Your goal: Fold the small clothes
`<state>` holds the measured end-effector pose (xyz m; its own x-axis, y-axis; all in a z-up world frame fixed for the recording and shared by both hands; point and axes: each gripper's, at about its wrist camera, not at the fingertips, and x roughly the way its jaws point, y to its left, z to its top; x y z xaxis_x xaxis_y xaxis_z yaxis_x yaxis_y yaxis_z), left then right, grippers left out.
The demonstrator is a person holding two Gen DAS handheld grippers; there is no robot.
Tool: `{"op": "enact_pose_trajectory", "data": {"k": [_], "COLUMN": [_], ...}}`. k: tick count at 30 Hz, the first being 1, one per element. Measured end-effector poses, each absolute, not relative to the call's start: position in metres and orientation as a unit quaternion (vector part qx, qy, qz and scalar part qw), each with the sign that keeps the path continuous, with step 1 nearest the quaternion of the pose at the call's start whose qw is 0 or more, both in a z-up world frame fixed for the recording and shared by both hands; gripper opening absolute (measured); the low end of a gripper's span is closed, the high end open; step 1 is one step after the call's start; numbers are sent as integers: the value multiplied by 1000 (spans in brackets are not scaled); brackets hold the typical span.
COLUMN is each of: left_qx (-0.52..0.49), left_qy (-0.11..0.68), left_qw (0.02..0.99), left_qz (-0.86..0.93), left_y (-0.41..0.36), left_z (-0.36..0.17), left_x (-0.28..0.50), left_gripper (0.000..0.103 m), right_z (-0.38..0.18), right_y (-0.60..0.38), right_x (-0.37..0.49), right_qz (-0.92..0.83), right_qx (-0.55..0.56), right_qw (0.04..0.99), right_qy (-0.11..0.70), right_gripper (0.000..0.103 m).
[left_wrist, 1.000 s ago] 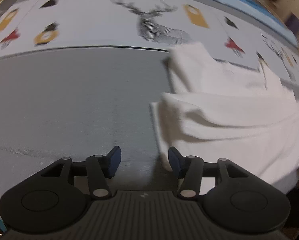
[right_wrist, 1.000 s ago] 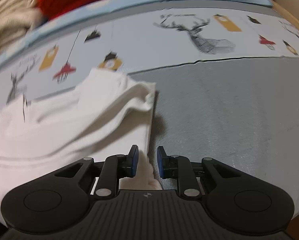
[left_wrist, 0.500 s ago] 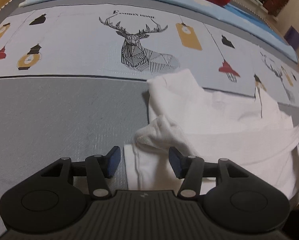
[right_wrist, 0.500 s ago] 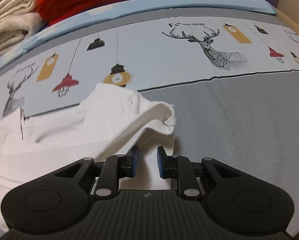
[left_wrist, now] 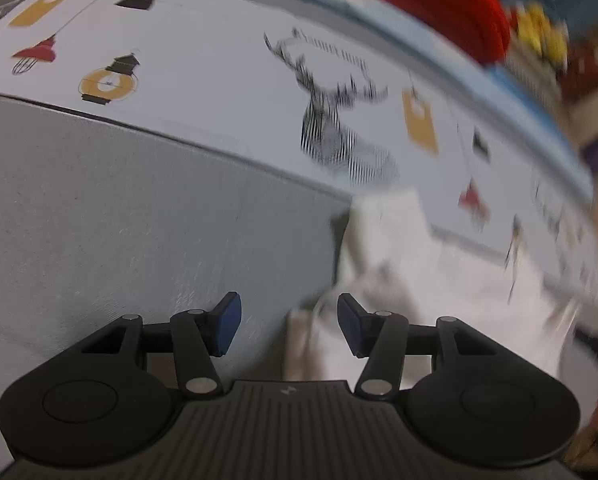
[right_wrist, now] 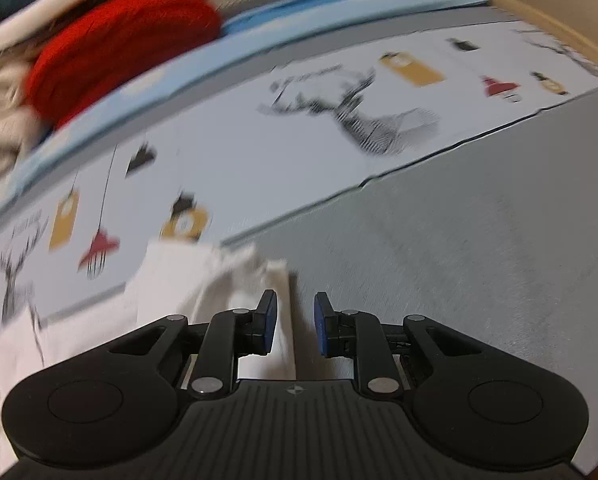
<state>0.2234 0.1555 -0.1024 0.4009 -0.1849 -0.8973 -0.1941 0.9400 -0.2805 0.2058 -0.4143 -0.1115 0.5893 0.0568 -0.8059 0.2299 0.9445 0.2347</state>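
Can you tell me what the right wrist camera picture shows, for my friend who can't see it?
A blurry view over the right gripper, its blue pads apart above the edge of a white garment lying on a grey bed sheet. Behind are deer and lantern prints and a red knit.

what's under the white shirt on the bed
The white shirt lies on the bedspread, across its grey area and the printed strip. Anything beneath the cloth itself is covered.

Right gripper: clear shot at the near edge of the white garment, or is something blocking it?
Probably yes. The right gripper has its jaws apart right over the white garment edge, nothing between them but cloth and grey bedding.
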Motion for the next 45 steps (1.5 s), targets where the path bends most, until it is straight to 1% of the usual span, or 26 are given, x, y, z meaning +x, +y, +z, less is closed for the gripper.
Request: {"op": "enact_pose_trajectory", "data": {"k": [3, 6, 8, 10, 15, 17, 19, 20, 21, 22, 23, 24, 26, 29, 30, 31, 32, 33, 34, 35, 37, 39, 40, 44, 45], "left_qx": [-124, -115, -105, -92, -112, -129, -137, -139, -139, -140, -140, -142, -154, -230, -232, -232, -235, -244, -253, -252, -234, -245, -256, -252, -246], "left_qy": [552, 550, 545, 539, 531, 526, 523, 522, 523, 524, 523, 520, 498, 425, 413, 414, 425, 441, 454, 459, 471, 491, 502, 526, 528], "left_qw": [825, 826, 831, 836, 839, 840, 839, 840, 839, 838, 838, 840, 852, 875, 881, 880, 874, 863, 854, 852, 850, 836, 826, 812, 813], "left_qz": [-5, -27, -46, -47, -38, -46, -52, -53, -57, -61, -62, -60, -47, -9, 9, 18, 20, 12, 3, 1, 11, 18, 20, 16, 13], "left_y": [147, 135, 122, 110, 103, 103, 103, 103, 103, 104, 105, 107, 114, 139, 143, 145, 144, 144, 142, 140, 136, 138, 141, 133, 129], "left_z": [-101, -104, -105, -107, -115, -116, -117, -116, -116, -116, -115, -114, -104, -85, -83, -84, -88, -93, -97, -99, -103, -112, -118, -133, -135], "left_x": [221, 224, 229, 235, 256, 262, 264, 265, 266, 267, 268, 268, 268, 267, 267, 269, 272, 275, 276, 276, 277, 277, 278, 278, 278], "left_gripper": [59, 59, 62, 63, 61, 53, 35, 29, 17, 14, 11, 8, 7, 6, 7, 7, 7, 16, 23, 27, 39, 42, 42, 42, 42], "right_z": [-120, -122, -122, -121, -123, -124, -124, -124, -124, -125, -125, -124, -116, -93, -93, -96, -102, -109, -114, -117, -123, -129, -132, -140, -140], "right_y": [-406, -395, -389, -385, -378, -379, -380, -380, -380, -379, -378, -378, -381, -401, -405, -408, -410, -412, -411, -410, -406, -401, -399, -393, -390], "right_x": [208, 210, 213, 218, 229, 233, 237, 239, 241, 243, 244, 245, 245, 239, 240, 242, 246, 249, 250, 251, 253, 255, 256, 256, 256], "right_qz": [-25, -9, 0, 3, -5, -10, -14, -14, -10, -6, -3, -3, -14, -47, -58, -68, -80, -93, -95, -93, -82, -79, -79, -79, -73], "right_qx": [127, 109, 101, 98, 94, 102, 108, 110, 112, 113, 112, 111, 123, 193, 203, 211, 219, 225, 227, 226, 216, 201, 197, 187, 181], "right_qw": [869, 867, 867, 868, 871, 873, 876, 877, 878, 878, 879, 881, 891, 912, 911, 906, 896, 884, 877, 873, 868, 861, 858, 847, 848], "right_qy": [478, 486, 488, 488, 483, 477, 471, 468, 466, 465, 464, 459, 437, 358, 353, 361, 378, 400, 412, 421, 440, 460, 468, 492, 492], "right_gripper": [24, 24, 24, 24, 25, 25, 25, 24, 20, 16, 9, 6, 5, 5, 6, 8, 13, 16, 16, 16, 20, 25, 26, 26, 23]}}
